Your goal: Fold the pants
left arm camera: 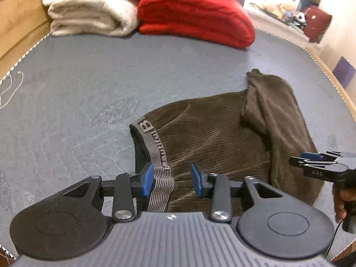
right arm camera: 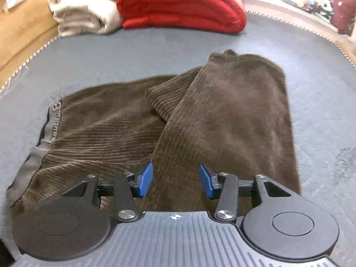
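At the far left edge of the grey quilted mattress (left arm camera: 89, 71) sits a folded cream blanket (left arm camera: 93, 6), and beside it a folded red blanket (left arm camera: 193, 13), both parked well apart from the work, likely to keep the middle free.

Nearer, the brown corduroy pants (left arm camera: 211, 138) lie on the mattress, already folded at least once: the legs (right arm camera: 233, 115) are doubled back over the seat and run up the right side, while the grey lettered waistband (left arm camera: 159, 162) marks the left end. That layout suggests the next fold would bring one end over the other.

The left claw (left arm camera: 172, 179) hovers just above the waistband, its 2 blue pads (left arm camera: 148, 179) apart, the band passing beneath the gap but not pinched; it holds nothing. That position fits a hand lined up on the waist end.

The right claw (right arm camera: 175, 180) hangs over the near edge of the folded legs, its pads (right arm camera: 145, 179) also spread and clear of the cloth. In the left view it shows at the right border, with part of a hand (left arm camera: 340, 202) gripping its handle.
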`<control>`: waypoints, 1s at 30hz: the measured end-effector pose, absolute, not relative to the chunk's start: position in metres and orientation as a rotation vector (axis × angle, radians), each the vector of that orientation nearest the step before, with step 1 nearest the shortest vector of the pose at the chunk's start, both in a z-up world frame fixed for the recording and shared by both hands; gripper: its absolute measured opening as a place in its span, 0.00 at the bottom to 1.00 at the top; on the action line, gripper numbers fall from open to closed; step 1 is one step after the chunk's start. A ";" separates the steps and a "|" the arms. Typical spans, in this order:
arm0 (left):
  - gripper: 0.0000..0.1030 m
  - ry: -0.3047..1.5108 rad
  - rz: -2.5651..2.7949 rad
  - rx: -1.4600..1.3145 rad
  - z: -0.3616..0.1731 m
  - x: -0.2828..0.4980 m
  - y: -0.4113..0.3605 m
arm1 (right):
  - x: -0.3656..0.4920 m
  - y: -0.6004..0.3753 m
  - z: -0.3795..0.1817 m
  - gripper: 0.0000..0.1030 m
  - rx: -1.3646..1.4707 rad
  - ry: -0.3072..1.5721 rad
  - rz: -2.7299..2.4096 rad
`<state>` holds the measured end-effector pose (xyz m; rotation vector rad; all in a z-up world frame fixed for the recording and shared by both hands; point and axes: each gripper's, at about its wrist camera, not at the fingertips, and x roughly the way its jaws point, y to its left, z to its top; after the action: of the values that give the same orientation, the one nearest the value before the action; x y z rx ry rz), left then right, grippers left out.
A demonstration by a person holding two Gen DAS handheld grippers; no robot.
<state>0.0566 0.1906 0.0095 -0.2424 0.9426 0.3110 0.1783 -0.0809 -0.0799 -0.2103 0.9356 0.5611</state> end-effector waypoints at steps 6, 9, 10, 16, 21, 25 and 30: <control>0.46 0.954 0.323 -0.234 0.004 0.062 0.204 | 0.187 -0.040 -0.099 0.49 -0.303 0.960 0.538; 0.47 0.957 0.331 -0.244 0.004 0.062 0.212 | 0.192 -0.023 -0.113 0.49 -0.384 0.972 0.517; 0.47 0.957 0.335 -0.249 0.004 0.061 0.216 | 0.192 -0.020 -0.117 0.48 -0.414 0.974 0.514; 0.47 0.955 0.348 -0.260 0.007 0.060 0.226 | 0.187 -0.041 -0.103 0.07 -0.403 0.942 0.573; 0.47 0.945 0.325 -0.245 0.011 0.057 0.218 | 0.178 -0.106 -0.078 0.06 -0.344 0.917 0.582; 0.47 0.938 0.305 -0.232 0.013 0.053 0.210 | 0.158 -0.182 -0.073 0.06 -0.335 0.956 0.610; 0.47 0.940 0.283 -0.202 0.015 0.049 0.200 | 0.118 -0.281 -0.083 0.06 -0.305 1.037 0.638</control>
<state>0.0492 0.1999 0.0146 -0.2024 0.9405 0.2826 0.1175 -0.2813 -0.0828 -0.3048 1.0373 0.6376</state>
